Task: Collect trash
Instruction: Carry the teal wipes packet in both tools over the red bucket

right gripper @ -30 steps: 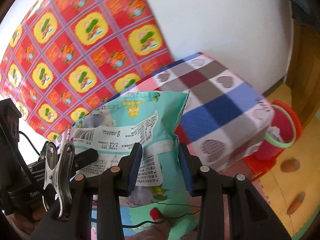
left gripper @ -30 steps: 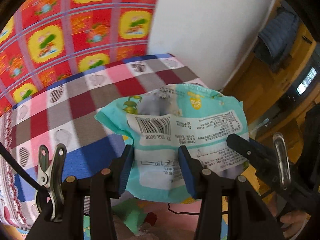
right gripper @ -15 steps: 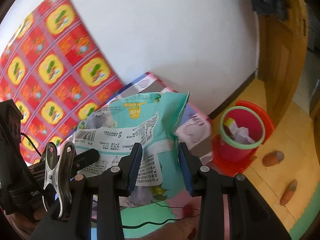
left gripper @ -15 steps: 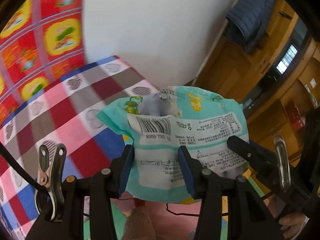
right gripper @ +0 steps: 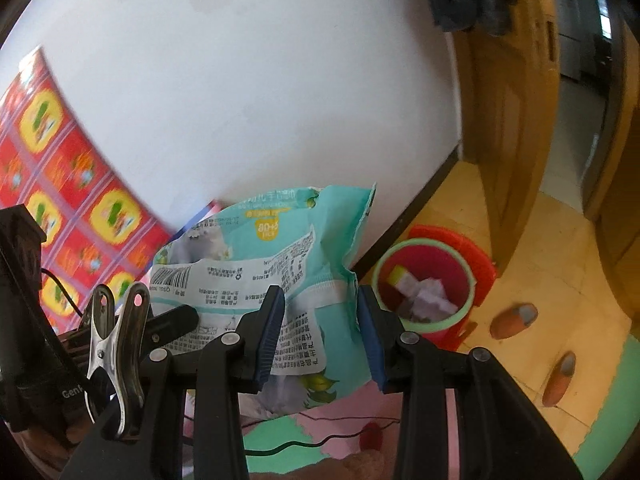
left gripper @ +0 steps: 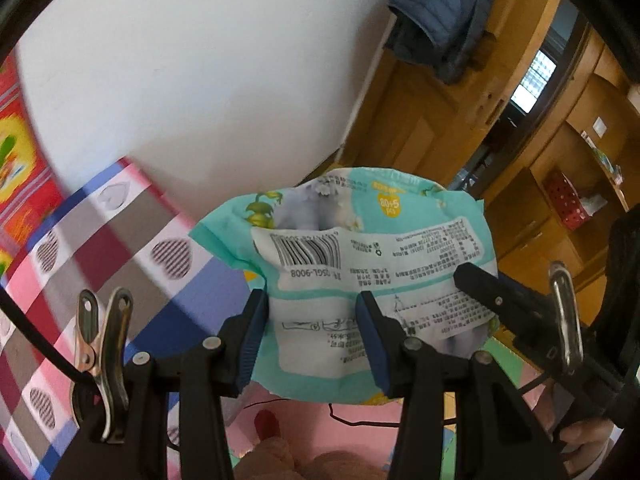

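Right wrist: both grippers, right [right gripper: 320, 334] and left [left gripper: 312, 332], clamp the packet [right gripper: 276, 268]; bin [right gripper: 426, 284] at three o'clock.

Bright daylight, fisheye-bent dark edges, motion blur on the checked tablecloth [left gripper: 100, 248] and red wall cloth [right gripper: 60, 184]

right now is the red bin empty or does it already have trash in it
Not empty: the red bin on the floor already holds crumpled pale scraps and a yellowish piece.

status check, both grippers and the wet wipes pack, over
Left gripper and right gripper both shut on wipes pack, held in the air between them. Red bin on floor ahead right, already holding trash. Nothing seen in the way.
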